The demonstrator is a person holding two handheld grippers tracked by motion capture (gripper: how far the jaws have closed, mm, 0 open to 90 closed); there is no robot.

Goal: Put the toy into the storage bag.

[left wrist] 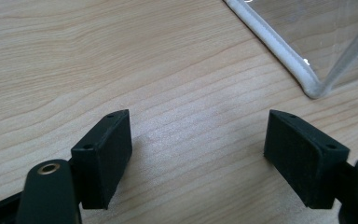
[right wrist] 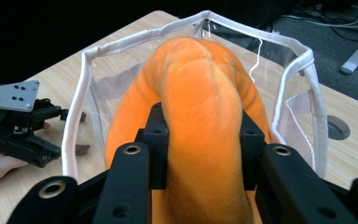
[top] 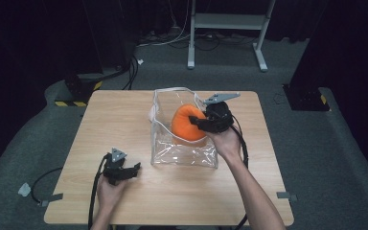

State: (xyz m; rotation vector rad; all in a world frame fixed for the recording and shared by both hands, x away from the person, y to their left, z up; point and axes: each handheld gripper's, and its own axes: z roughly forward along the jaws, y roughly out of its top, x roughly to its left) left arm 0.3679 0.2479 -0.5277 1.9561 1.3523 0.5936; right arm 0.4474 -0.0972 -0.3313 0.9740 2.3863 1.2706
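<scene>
An orange plush (right wrist: 200,121) is clamped between the fingers of the right gripper (top: 210,122), seemingly at the bag's (top: 184,155) mouth. The left gripper (top: 122,170), fingers apart, is held off the bag on the worktop (top: 120,120); unsteadied, the bag may be tipped or dragged.

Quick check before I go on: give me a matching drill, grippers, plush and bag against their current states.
1. left gripper
2. right gripper
3. orange plush
4. clear bag

A. standing on the table, top open
B. pinched between jaws, over the bag's opening
C. jaws apart, low over bare wood
D. jaws closed on something soft

Pairs: 1-C, 2-D, 3-B, 4-A
</scene>
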